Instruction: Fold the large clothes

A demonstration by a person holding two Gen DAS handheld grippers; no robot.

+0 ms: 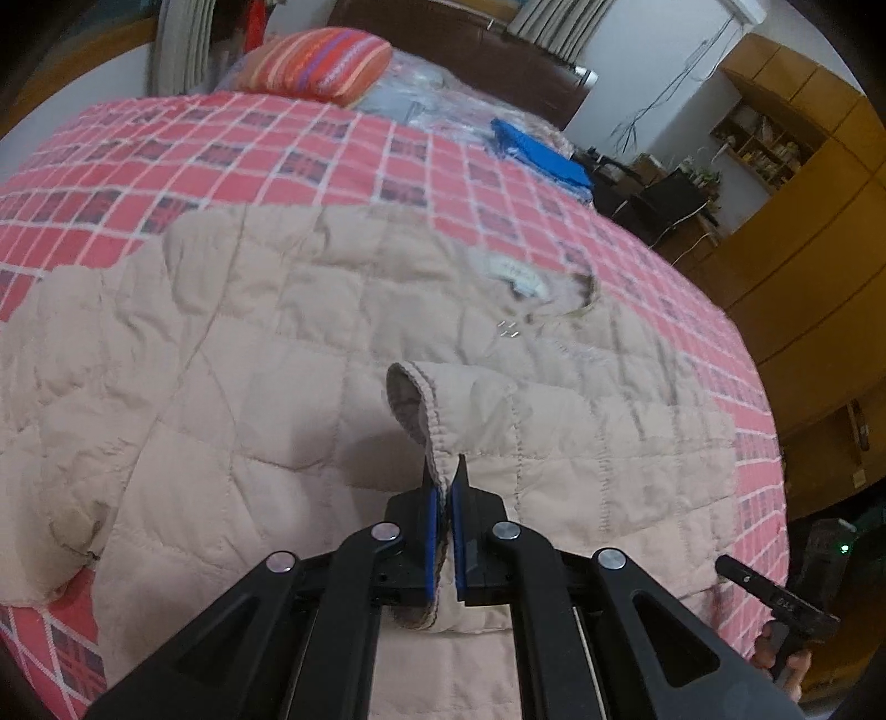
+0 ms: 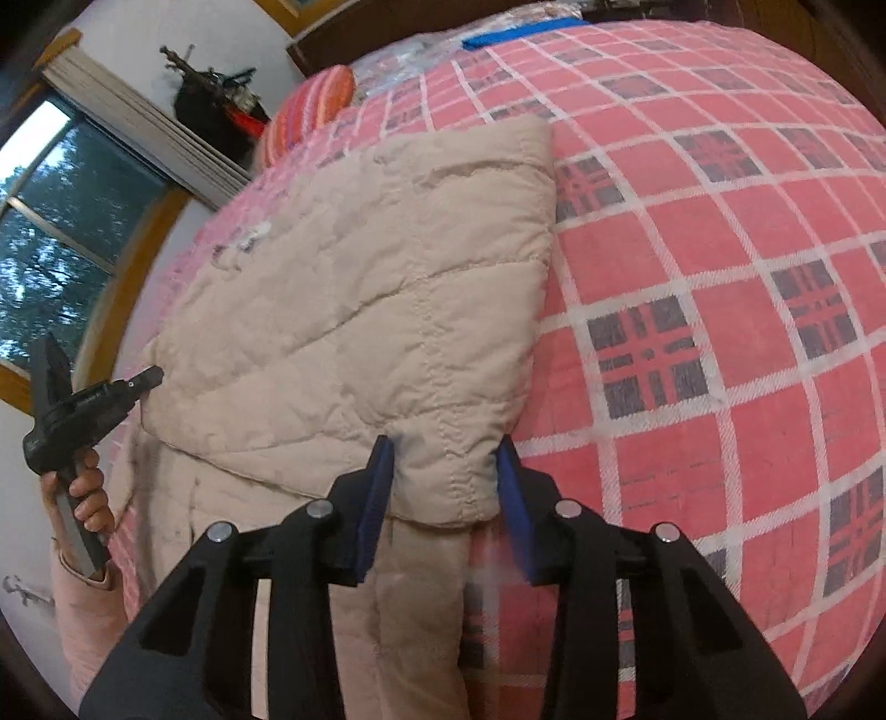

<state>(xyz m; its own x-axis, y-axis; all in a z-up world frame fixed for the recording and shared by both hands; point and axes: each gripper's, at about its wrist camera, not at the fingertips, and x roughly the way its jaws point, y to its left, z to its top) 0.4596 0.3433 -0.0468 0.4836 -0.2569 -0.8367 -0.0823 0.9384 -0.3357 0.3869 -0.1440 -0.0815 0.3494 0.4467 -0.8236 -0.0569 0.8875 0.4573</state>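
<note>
A plaid-covered bed, wooden wardrobe, daylit window.

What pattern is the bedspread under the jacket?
Red plaid with white grid lines and dark squares on the bedspread, clearest in the right wrist view.

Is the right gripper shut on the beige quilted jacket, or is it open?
Open. The right gripper has its blue pads standing apart on either side of the jacket fold, with gaps visible.

I'm working in a home bedroom: a bed under a red plaid cover, a striped pillow by the dark headboard, wooden wardrobes, curtains and a window onto trees.
</note>
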